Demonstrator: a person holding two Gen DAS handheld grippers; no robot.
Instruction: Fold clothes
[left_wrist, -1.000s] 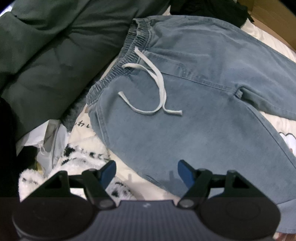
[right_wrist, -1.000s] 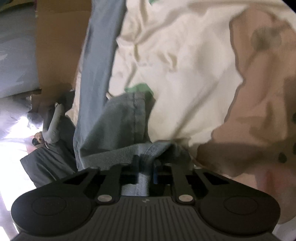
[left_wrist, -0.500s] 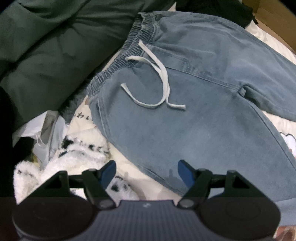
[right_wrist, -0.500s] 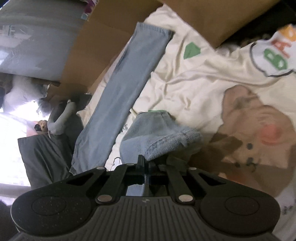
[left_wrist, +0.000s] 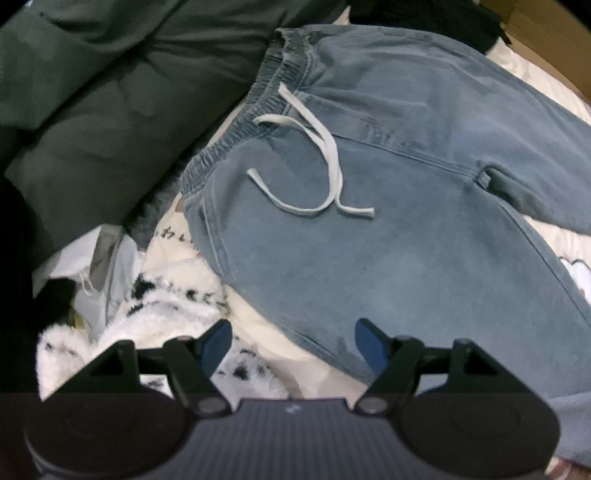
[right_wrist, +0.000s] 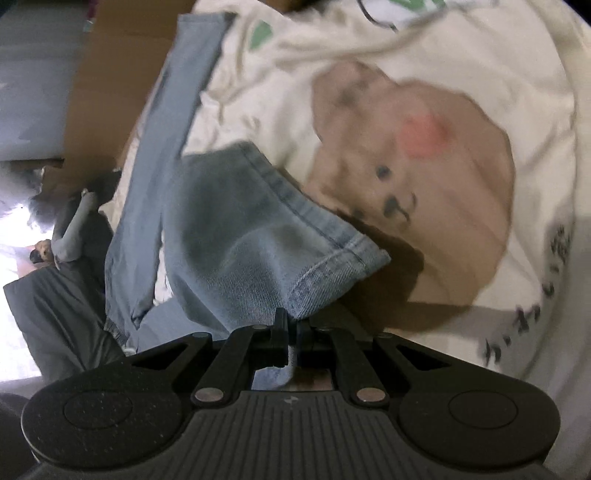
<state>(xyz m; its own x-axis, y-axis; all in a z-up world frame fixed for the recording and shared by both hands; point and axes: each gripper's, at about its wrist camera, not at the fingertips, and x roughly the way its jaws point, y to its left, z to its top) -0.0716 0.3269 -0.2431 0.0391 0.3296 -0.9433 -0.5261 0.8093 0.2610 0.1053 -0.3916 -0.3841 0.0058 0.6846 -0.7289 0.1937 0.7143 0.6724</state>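
The right gripper (right_wrist: 291, 325) has its 2 fingers pressed together on the hemmed cuff of one leg of the blue jeans (right_wrist: 236, 236), and that leg end hangs lifted above a cream blanket (right_wrist: 535, 110) printed with a tan cartoon bear (right_wrist: 424, 177). The other leg lies stretched flat toward a cardboard box (right_wrist: 107, 92).

The left gripper (left_wrist: 291, 338) is spread wide with nothing in it, hovering over the side seam of the jeans (left_wrist: 406, 240) near the hip. Beyond it the elastic waistband and white drawstring (left_wrist: 328, 155) lie flat. A dark green quilted cover (left_wrist: 110, 92) sits beside the waistband, and a fluffy white spotted fabric (left_wrist: 155, 306) is bunched by the left finger.
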